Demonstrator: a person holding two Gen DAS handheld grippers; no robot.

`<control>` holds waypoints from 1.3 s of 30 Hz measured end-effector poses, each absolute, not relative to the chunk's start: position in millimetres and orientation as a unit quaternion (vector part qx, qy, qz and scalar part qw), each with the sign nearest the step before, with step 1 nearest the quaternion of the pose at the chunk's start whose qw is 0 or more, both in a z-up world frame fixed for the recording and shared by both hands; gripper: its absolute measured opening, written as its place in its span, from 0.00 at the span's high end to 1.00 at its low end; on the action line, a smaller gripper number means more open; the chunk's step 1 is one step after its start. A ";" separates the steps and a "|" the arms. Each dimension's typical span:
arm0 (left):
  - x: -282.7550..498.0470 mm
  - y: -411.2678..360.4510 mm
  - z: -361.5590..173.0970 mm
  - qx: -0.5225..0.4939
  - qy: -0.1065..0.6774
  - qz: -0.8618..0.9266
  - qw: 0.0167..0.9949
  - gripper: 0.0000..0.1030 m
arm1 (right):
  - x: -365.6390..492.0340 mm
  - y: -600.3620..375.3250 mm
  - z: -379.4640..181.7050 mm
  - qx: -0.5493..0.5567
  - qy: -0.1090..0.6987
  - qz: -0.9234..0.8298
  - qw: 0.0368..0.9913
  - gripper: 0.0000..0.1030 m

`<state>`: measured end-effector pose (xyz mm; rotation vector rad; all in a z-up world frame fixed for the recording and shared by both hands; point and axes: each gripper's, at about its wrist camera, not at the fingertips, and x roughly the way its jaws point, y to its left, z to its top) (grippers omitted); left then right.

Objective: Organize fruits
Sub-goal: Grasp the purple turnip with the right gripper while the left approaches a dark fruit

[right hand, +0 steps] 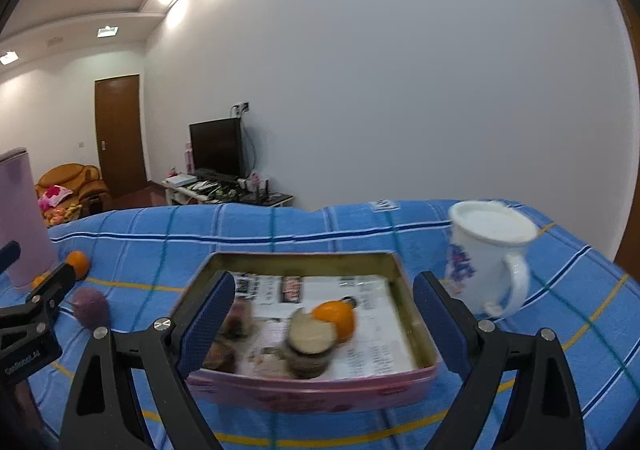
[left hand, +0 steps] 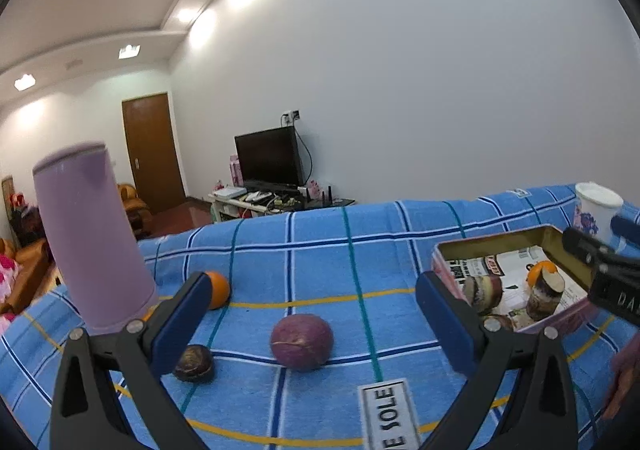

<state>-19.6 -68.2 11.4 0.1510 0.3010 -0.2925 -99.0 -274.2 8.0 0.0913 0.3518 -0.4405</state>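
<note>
A pink tin tray lined with printed paper sits on the blue checked cloth. It holds an orange, a cut purple fruit and more dark pieces at its left. In the left wrist view the tray is at right. On the cloth lie a purple round fruit, a small dark fruit and an orange. My left gripper is open and empty above the purple fruit. My right gripper is open and empty, over the tray's near side.
A tall lilac cylinder stands at the left beside the orange. A white mug with a blue print stands right of the tray. A "SOLE" label is sewn on the cloth near the front. A TV and a door are far behind.
</note>
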 end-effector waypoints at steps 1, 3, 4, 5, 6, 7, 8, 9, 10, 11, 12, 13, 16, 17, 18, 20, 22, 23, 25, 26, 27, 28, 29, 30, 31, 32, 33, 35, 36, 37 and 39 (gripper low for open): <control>-16.7 -64.1 11.4 0.076 0.151 -0.139 0.976 0.00 | -95.7 -270.0 7.1 0.052 0.177 -0.212 0.960 0.11; -10.8 -55.6 11.5 0.088 0.144 -0.113 0.979 0.00 | -89.2 -260.2 5.8 0.057 0.182 -0.204 0.960 0.11; -7.0 -50.6 12.5 0.094 0.139 -0.096 0.981 0.00 | -85.1 -253.8 5.3 0.055 0.184 -0.198 0.961 0.11; -3.0 -45.4 14.1 0.097 0.137 -0.080 0.982 0.00 | -81.4 -247.2 4.8 0.052 0.185 -0.193 0.962 0.11; 1.6 -40.0 15.8 0.097 0.138 -0.065 0.983 0.00 | -78.0 -241.3 4.2 0.049 0.187 -0.189 0.963 0.11; 7.4 -33.1 17.5 0.093 0.142 -0.051 0.984 0.00 | -74.3 -234.8 3.4 0.047 0.189 -0.182 0.964 0.11; 13.7 -24.9 19.0 0.084 0.151 -0.041 0.984 0.00 | -71.0 -229.2 2.5 0.047 0.192 -0.174 0.965 0.11; 21.8 -14.4 20.3 0.068 0.166 -0.034 0.983 0.00 | -68.2 -223.8 1.6 0.046 0.195 -0.168 0.965 0.11; 27.5 -6.0 19.3 0.055 0.178 -0.031 0.982 0.00 | -65.1 -218.5 0.7 0.045 0.198 -0.162 0.966 0.11; 33.4 2.9 18.9 0.041 0.191 -0.026 0.980 0.00 | -61.9 -213.3 0.0 0.044 0.200 -0.154 0.967 0.11; 39.4 12.1 18.5 0.029 0.203 -0.019 0.979 0.00 | -59.4 -208.3 0.2 0.045 0.202 -0.147 0.967 0.11; 44.8 21.1 18.5 0.020 0.211 -0.010 0.977 0.00 | -57.1 -203.6 -0.2 0.046 0.204 -0.140 0.968 0.11; 55.1 40.8 17.4 0.007 0.220 0.023 0.975 0.00 | -48.0 -190.2 -2.4 0.047 0.214 -0.118 0.969 0.11; 58.0 47.3 17.4 0.003 0.222 0.033 0.974 0.00 | -43.1 -184.8 -3.4 0.048 0.221 -0.106 0.968 0.11; 61.4 55.0 17.2 -0.003 0.227 0.041 0.973 0.00 | -40.4 -181.1 -4.3 0.049 0.226 -0.099 0.968 0.11; 67.4 67.9 16.3 -0.021 0.238 0.045 0.970 0.00 | -29.4 -171.5 -7.7 0.058 0.242 -0.073 0.966 0.11; 72.1 79.5 15.3 -0.038 0.249 0.044 0.967 0.00 | -14.3 -160.3 -11.7 0.063 0.266 -0.046 0.961 0.11; 73.6 84.2 14.5 -0.046 0.254 0.042 0.965 0.00 | -6.6 -154.3 -13.8 0.063 0.278 -0.035 0.958 0.11; 76.9 91.2 13.2 -0.057 0.265 0.043 0.962 0.00 | 8.6 -143.0 -17.4 0.061 0.299 -0.016 0.952 0.11; 78.5 93.0 12.8 -0.058 0.268 0.044 0.961 0.00 | 18.6 -135.8 -19.9 0.057 0.314 -0.007 0.948 0.11; 79.5 93.4 11.9 -0.057 0.271 0.046 0.960 0.00 | 25.7 -130.6 -21.9 0.057 0.323 -0.002 0.945 0.11; 77.8 92.4 12.2 -0.054 0.273 0.047 0.959 0.00 | 33.6 -126.0 -24.2 0.059 0.333 0.003 0.941 0.11; 78.2 89.3 11.3 -0.045 0.274 0.046 0.960 0.00 | 43.5 -120.8 -27.5 0.061 0.345 0.008 0.936 0.11; 78.5 86.7 11.0 -0.037 0.274 0.045 0.960 0.00 | 47.9 -117.6 -30.9 0.062 0.352 0.009 0.934 0.11; 78.0 82.9 10.9 -0.026 0.274 0.045 0.960 0.00 | 56.8 -112.9 -35.1 0.059 0.368 0.011 0.928 0.11; 77.7 77.5 10.1 -0.012 0.275 0.046 0.960 0.00 | 63.3 -109.6 -38.9 0.058 0.379 0.014 0.924 0.11; 77.0 75.3 10.7 -0.005 0.276 0.045 0.960 0.00 | 68.1 -107.3 -41.6 0.056 0.385 0.018 0.921 0.11; 76.6 69.7 10.7 0.008 0.280 0.037 0.959 0.00 | 77.7 -101.4 -46.9 0.039 0.403 0.015 0.914 0.11; 76.0 67.8 11.0 0.011 0.281 0.031 0.959 0.00 | 80.4 -100.2 -49.0 0.033 0.409 0.014 0.912 0.12; 75.3 66.4 11.5 0.012 0.282 0.027 0.959 0.00 | 81.8 -99.3 -50.2 0.030 0.412 0.014 0.910 0.28; 75.5 66.3 12.1 0.010 0.285 0.021 0.958 0.00 | 83.3 -97.9 -53.7 0.025 0.419 0.015 0.908 0.46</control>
